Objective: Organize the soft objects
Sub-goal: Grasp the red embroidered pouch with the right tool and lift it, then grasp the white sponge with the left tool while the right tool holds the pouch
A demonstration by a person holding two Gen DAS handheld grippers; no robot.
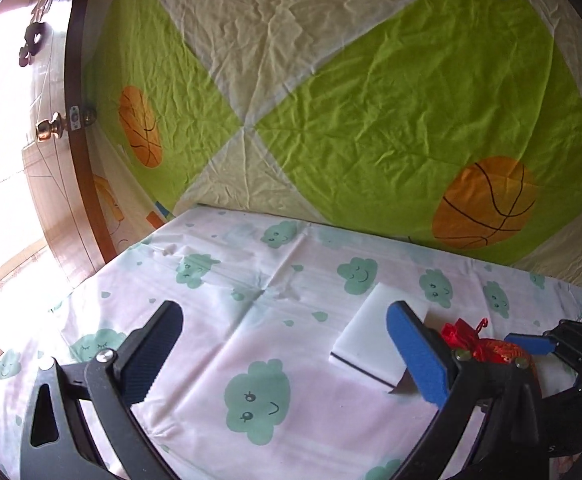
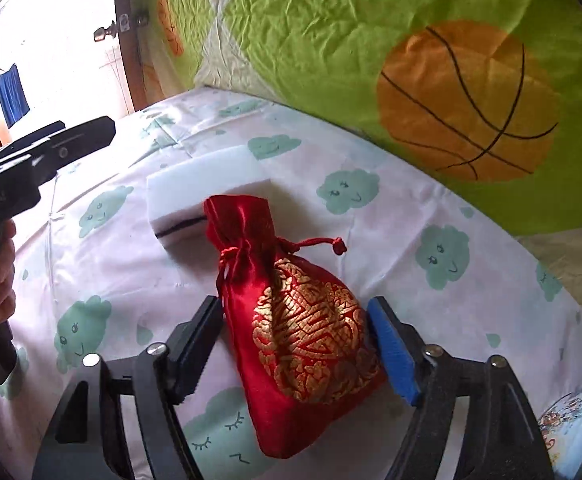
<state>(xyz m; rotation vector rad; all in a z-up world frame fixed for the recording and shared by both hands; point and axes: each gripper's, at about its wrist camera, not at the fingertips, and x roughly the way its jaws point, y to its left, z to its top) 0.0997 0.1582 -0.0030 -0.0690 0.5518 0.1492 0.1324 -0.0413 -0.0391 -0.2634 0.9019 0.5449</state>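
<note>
A red pouch (image 2: 299, 328) with gold embroidery is laid on the cloud-print cloth (image 2: 103, 256), its drawstring neck pointed away from the right gripper (image 2: 295, 342). The pouch body is flanked by the right gripper's fingers; the blue pad (image 2: 391, 354) is seen at its right side and the black pad (image 2: 197, 344) at its left, both touching or nearly so, firm pressing cannot be told. A white sponge (image 2: 207, 184) is set just behind the pouch neck, touching it. The left gripper (image 1: 287, 352) is held spread wide above the cloth, nothing between its fingers; sponge (image 1: 375, 328) is seen just beside its blue pad. A hand (image 2: 1, 272) is seen on the left handle. Basketball-print sheet (image 1: 371, 100) is hung behind.
</note>
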